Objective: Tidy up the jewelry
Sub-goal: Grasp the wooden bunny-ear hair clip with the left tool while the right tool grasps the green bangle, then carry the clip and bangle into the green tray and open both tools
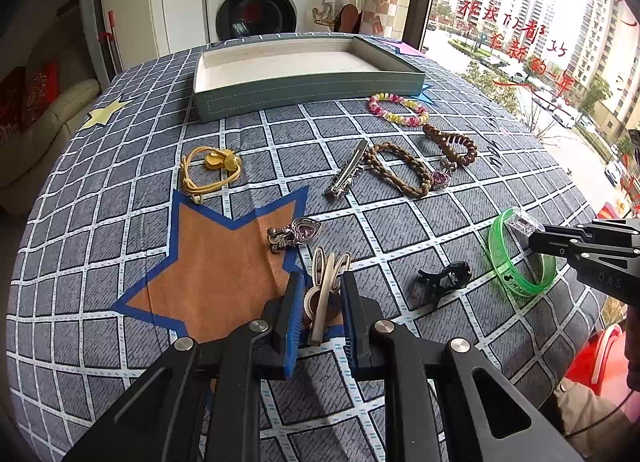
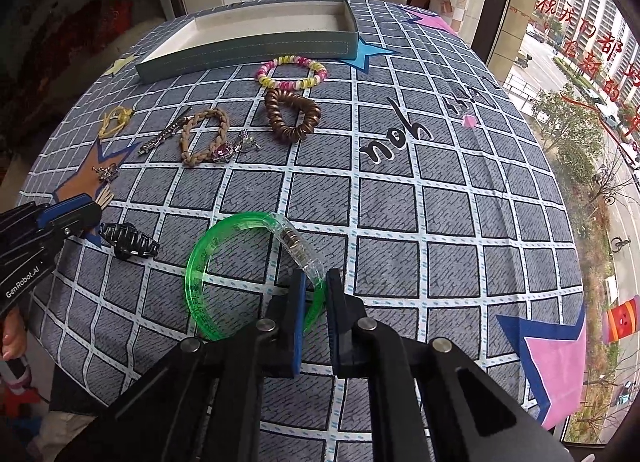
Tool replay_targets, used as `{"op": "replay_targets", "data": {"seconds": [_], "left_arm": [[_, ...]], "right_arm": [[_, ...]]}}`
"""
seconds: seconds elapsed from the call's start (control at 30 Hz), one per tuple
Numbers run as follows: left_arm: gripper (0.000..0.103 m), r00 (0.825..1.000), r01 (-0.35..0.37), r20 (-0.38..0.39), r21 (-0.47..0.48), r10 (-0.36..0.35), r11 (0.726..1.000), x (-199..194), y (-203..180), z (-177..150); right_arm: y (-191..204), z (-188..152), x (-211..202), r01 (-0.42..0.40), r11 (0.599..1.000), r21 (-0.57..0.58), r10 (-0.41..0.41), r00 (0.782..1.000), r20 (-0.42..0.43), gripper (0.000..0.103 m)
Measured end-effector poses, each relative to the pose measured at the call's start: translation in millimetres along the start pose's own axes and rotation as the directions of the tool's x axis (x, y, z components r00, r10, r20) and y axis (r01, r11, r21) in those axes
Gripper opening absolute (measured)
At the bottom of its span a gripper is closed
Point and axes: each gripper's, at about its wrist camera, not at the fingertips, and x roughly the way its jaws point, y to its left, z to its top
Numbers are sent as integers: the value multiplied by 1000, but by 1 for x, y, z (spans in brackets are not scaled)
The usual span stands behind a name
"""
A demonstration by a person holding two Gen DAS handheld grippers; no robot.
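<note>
Jewelry lies scattered over a counter (image 1: 120, 198) covered in a grey checked cloth with stars. From the left wrist view, the left hand-held gripper (image 1: 320, 314) is clenched on a beige metal hair clip (image 1: 326, 298), its blue pads pressing the clip's sides at the edge of an orange star. Only this view shows that grip closely, along with a heart-stone brooch (image 1: 296, 234) just beyond the clip and a yellow cord hair tie (image 1: 210, 172) further left.

From the right wrist view, the right hand-held gripper (image 2: 316, 290) is clamped on the rim of a green translucent bangle (image 2: 208, 274), right beside the bangle's clear plastic segment. The left wrist view sees the same grasp from the side, with the bangle (image 1: 520, 258) standing tilted on the cloth.

Between the two grippers sits a black claw clip (image 2: 128, 240). Further away lie a braided brown hair tie (image 2: 204, 134), a brown spiral hair tie (image 2: 292, 114) and a pink-and-yellow spiral hair tie (image 2: 292, 72). An open teal tray (image 1: 304, 98) with a pale lining rests at the far edge. The right wrist view alone shows the word "you" printed on the cloth.
</note>
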Motion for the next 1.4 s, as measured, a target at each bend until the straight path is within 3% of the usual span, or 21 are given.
{"op": "replay_targets", "data": {"seconds": [0.3, 0.53, 0.7, 0.87, 1.03, 1.2, 1.4], "left_arm": [[31, 996, 31, 85, -60, -26, 998, -29, 12, 44], [31, 989, -1, 148, -98, 15, 995, -23, 25, 119], [31, 986, 0, 163, -142, 23, 990, 7, 41, 173], [31, 988, -64, 128, -179, 87, 982, 54, 58, 210], [31, 985, -141, 72, -167, 155, 976, 102, 71, 226], [31, 983, -179, -4, -187, 181, 966, 145, 81, 229], [31, 969, -245, -33, -139, 243, 959, 169, 76, 228]], "right_arm": [[-6, 46, -26, -109, 994, 23, 106, 991, 80, 11], [-13, 126, -32, -146, 989, 36, 139, 979, 151, 11], [-17, 187, -13, -176, 981, 80, 163, 975, 153, 11], [-15, 243, 23, -161, 983, 83, 149, 980, 131, 11], [-17, 282, 67, -125, 988, 91, 117, 989, 85, 11], [-16, 298, 109, -108, 988, 108, 105, 994, 35, 11], [-15, 296, 143, -85, 990, 109, 86, 996, -6, 11]]}}
